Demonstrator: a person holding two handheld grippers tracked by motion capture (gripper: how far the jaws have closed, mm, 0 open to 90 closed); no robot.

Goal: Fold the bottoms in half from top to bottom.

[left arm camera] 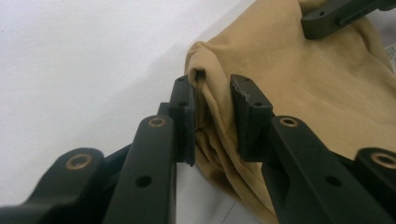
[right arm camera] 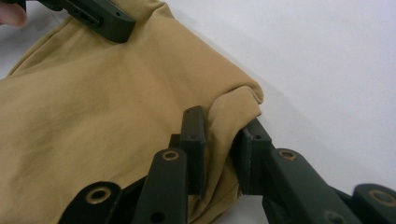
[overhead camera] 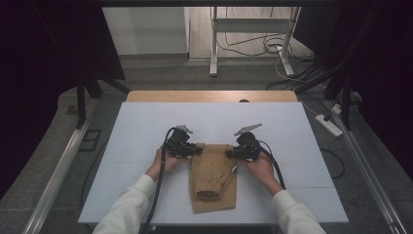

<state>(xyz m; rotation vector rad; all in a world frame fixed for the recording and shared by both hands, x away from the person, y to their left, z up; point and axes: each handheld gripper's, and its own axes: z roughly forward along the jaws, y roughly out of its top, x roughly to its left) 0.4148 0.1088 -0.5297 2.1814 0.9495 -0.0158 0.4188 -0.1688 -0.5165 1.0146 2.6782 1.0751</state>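
Watching table: the big white table takes up the middle of the high view, and it is smooth, so cloth can slide on it.
Tan cloth: the folded tan cloth lies flat in the lower middle of the high view, between the two hands, with its far edge up by the claws.
Left claw: the left gripper sits at the upper left corner of the cloth; in the left gripper view its jaws stand narrow with a bunched fold of the tan cloth pinched between them.
Right claw: the right gripper sits at the upper right corner; in the right gripper view its jaws are narrow too, squeezing a small bump of the tan cloth.
Worry one: each claw holds only a little bit near a corner, so I think a corner could slip out if the hands lift fast.
Worry two: if one hand pulls more than the other, the cloth could twist and the neat fold could come undone.
Worry three: a claw may grab only the top layer, so the lower layers could stay behind and sag.
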